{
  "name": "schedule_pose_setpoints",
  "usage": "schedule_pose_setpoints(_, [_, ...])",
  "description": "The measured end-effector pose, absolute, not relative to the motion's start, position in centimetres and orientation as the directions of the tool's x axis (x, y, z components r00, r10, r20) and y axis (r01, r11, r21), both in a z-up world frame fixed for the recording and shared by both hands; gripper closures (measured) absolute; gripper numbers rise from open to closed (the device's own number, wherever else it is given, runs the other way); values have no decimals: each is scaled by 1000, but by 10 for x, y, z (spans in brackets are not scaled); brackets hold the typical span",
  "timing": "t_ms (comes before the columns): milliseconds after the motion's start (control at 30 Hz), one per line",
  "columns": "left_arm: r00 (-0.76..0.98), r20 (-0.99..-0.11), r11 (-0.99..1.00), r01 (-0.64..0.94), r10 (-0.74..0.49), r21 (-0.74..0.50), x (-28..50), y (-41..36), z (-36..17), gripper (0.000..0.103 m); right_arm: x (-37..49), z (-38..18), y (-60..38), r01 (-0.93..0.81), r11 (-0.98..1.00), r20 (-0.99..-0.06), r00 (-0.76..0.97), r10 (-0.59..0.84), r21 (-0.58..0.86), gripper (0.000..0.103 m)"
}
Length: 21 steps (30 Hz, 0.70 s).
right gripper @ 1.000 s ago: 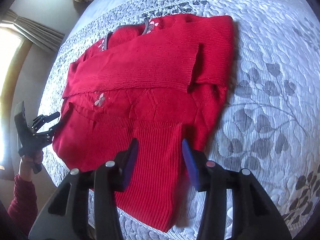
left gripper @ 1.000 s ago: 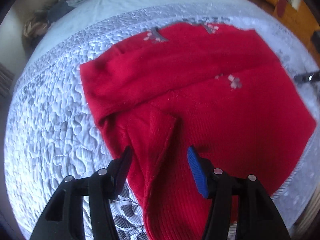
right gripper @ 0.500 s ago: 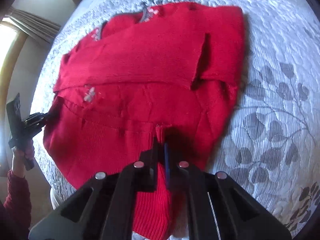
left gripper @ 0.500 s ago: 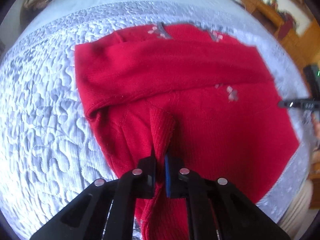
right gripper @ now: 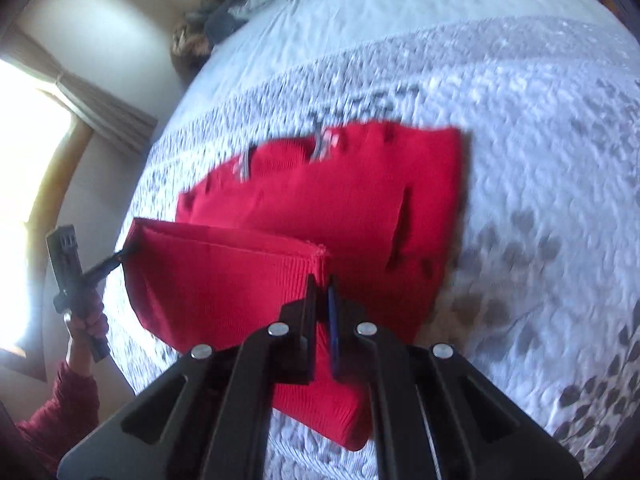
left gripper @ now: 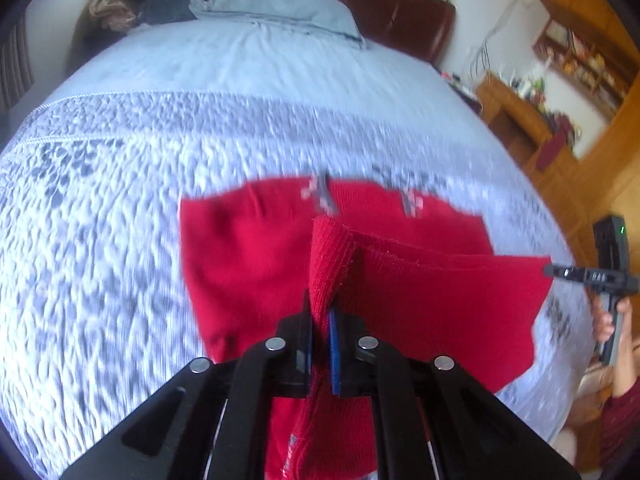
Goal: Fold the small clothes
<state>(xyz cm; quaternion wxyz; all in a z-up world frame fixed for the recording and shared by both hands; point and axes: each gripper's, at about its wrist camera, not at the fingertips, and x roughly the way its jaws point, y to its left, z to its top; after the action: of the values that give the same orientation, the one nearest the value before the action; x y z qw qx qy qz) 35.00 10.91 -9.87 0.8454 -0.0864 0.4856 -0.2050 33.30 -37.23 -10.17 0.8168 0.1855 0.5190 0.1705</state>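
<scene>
Your left hand-held gripper (left gripper: 320,312) and right hand-held gripper (right gripper: 321,288) each pinch the red sweater's (left gripper: 248,252) hem, lifted off the bed (left gripper: 100,200). Its collar points toward the frame's top, its long axis running left to right.

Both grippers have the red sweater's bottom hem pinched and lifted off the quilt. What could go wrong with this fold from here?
1. The left gripper and the right gripper each pinch only a thin bit of the hem of the red sweater; the heavy knit could slip out mid-fold.
2. The hem sags between the two grips, so it may land crooked.
3. The folded-in sleeve lies loose on top; dragging the lifted half could shift it.
</scene>
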Motion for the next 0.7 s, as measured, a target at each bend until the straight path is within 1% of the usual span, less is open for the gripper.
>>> schedule_pose_setpoints(100, [464,-777,905,232,-425,-357,385,108,-94,97,364,-93,-379,-56,881,-788,424,446,469,100])
schedule_pose_setpoints(233, [481,-792,927,194,-376,-322,438,97,-102,97,417,-99,-376,-14,899,-813,420,403,439,100])
schedule_pose_setpoints(333, [465,-826,948,167,-318,-270,466,85,-118,97,456,-118,-365,24,924,-854,393,342,381,100])
schedule_pose_setpoints(400, [440,-846,954,155,-300,-258,485,77,-136,97,476,-135,-361,50,934,-874,371,312,355,100])
schedule_pose_setpoints(600, [385,-890,970,125,-243,-211,499,72,-180,97,499,-174,-352,91,958,-916,327,231,273,99])
schedule_pose_setpoints(667, [357,-911,977,128,-207,-172,499,69,-194,96,500,-181,-352,103,963,-925,319,206,250,96])
schedule_pose_setpoints(700, [355,-914,979,127,-195,-159,497,69,-197,91,497,-184,-353,120,968,-934,313,173,219,89])
